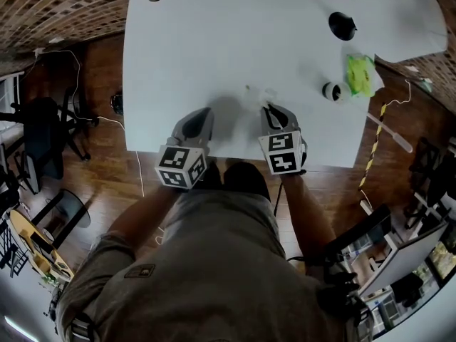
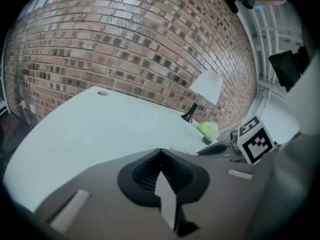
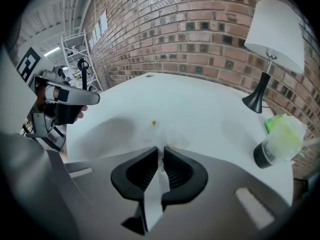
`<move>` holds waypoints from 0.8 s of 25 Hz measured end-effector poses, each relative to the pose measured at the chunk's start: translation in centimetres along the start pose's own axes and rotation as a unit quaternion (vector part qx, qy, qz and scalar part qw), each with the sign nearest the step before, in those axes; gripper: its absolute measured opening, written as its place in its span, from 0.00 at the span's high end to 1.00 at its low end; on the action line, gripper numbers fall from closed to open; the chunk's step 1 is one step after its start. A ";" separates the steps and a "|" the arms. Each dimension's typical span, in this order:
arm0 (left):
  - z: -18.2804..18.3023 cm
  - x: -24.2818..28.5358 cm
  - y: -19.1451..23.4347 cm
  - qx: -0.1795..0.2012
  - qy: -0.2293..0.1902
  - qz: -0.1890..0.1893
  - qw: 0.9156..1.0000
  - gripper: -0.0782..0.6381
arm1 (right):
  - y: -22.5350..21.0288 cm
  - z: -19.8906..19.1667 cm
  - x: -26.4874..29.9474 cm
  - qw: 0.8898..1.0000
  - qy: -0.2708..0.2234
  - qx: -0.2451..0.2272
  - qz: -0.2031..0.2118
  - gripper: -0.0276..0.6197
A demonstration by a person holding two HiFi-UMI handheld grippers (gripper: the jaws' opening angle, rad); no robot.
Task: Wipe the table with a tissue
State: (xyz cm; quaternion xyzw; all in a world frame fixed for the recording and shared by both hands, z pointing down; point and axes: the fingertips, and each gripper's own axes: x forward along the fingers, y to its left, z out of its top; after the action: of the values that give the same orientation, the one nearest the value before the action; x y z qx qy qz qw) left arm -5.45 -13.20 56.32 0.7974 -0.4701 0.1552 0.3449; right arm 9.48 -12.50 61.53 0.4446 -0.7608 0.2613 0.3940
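Nearest, at the table's (image 1: 214, 41) front edge, the person holds both grippers side by side, each with its marker cube (image 1: 182, 166) toward the body; the left gripper (image 2: 160, 153) hangs just over the white top with its jaws pressed together and nothing between them; the right gripper (image 3: 161, 151) points more steeply down, its jaws drawn almost together on what looks like the near edge of the tissue (image 3: 167, 133), though white on white makes that hard to be sure of; the rest of the tissue lies crumpled on the table just ahead of those jaws; a small yellow speck (image 3: 154, 123) sits just beyond it; farther right stand a dark cup (image 3: 263, 155) and a green bundle (image 3: 284, 129), touching; behind them a lamp (image 3: 275, 31) with a white shade; last, the brick wall (image 3: 200, 29).
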 end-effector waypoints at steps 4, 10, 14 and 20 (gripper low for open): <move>0.5 -0.4 1.3 -0.006 -0.005 0.010 1.000 0.89 | -0.4 1.3 0.6 1.000 -0.003 -0.001 -0.006 0.88; 0.7 -0.7 3.0 -0.017 -0.010 0.022 1.000 0.89 | 0.3 3.9 1.8 1.000 -0.013 -0.013 0.000 0.88; 1.0 -1.1 4.0 -0.023 -0.012 0.027 0.999 0.89 | 2.1 5.4 2.8 0.999 -0.016 -0.029 0.014 0.88; 1.1 -1.2 5.2 -0.029 -0.011 0.032 0.999 0.89 | 4.7 6.1 4.0 0.998 -0.009 -0.047 0.036 0.88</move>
State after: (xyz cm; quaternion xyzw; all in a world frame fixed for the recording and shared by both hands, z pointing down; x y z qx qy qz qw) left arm -10.66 -14.89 56.92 0.7733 -0.5035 0.1444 0.3573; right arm 1.94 -16.72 61.23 0.4006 -0.7911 0.2353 0.3979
